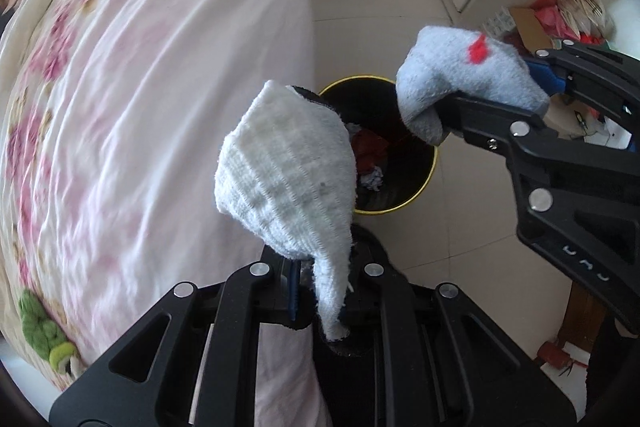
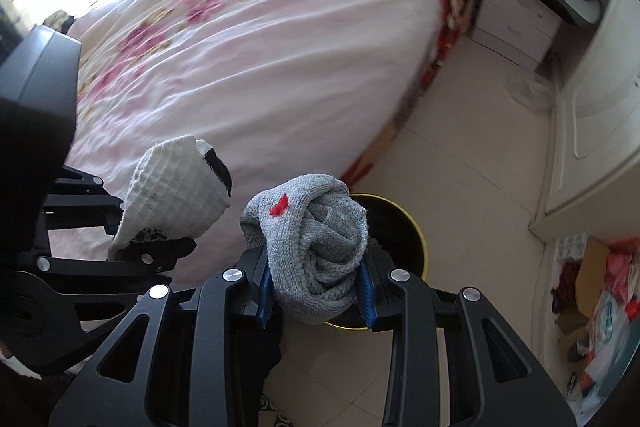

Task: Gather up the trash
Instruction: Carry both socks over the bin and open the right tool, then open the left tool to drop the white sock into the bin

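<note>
Above the bin, the left hand-held gripper [image 1: 320,301] points straight down with its jaws pinched nearly together on the thin tail of a white sock [image 1: 288,171], whose ribbed body bulges out ahead of the fingers and shows a dark band at its far end. The right hand-held gripper [image 2: 316,291] is closed partway on a bunched grey sock [image 2: 316,247] with a small red mark, the blue pads pressing it on both sides. In the left wrist view the right tool reaches in from the right, its grey sock hanging at the bin's far rim, while the white sock covers the near left part of the opening. The bin [image 1: 416,195] is round, black inside with a yellow rim, standing on the pale tiled floor [image 1: 460,227]; red and whitish scraps already lie in it. Just beside the bin on the left is a bed [image 1: 140,87] under a pink flowered cover. To the right, against a white cupboard [image 2: 600,131], sits a heap of boxes and red bags [image 1: 560,15]. Beyond the bed, a white nightstand [image 2: 516,23] carries pink cloth.
</note>
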The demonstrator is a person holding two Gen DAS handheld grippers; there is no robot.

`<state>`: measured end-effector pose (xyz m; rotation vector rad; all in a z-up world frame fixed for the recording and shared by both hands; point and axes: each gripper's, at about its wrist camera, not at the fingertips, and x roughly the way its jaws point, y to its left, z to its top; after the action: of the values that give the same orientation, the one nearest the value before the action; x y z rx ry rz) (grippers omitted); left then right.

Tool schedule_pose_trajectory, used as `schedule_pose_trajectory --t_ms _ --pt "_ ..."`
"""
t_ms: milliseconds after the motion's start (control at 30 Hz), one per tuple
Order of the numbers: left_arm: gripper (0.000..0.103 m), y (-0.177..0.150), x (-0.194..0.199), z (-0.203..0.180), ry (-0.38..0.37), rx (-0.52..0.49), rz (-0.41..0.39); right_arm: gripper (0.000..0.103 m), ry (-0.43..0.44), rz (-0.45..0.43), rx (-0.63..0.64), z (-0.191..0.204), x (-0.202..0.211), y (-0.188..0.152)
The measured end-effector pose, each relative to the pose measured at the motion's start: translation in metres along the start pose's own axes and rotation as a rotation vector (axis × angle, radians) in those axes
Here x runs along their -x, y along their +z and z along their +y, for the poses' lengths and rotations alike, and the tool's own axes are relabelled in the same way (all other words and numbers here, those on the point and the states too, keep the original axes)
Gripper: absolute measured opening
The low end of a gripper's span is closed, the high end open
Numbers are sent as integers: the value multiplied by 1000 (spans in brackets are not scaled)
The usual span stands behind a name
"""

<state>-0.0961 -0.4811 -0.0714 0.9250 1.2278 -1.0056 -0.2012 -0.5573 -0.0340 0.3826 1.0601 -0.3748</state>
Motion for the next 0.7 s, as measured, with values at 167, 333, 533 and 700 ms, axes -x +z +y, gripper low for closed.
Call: schedule_pose_trajectory --t_ms 167,333,533,700 --pt "16 23 -16 -20 -13 -28 13 31 -30 -1 -55 -30 0 -3" --pt "42 41 -41 -33 -30 -44 61 31 -48 11 -95 -51 -8 -2" --pt "77 51 -42 -34 -6 -49 26 31 -58 37 -98 -60 -19 -2" --pt "79 51 -38 -29 11 -30 24 34 -63 69 -77 -58 -32 -1"
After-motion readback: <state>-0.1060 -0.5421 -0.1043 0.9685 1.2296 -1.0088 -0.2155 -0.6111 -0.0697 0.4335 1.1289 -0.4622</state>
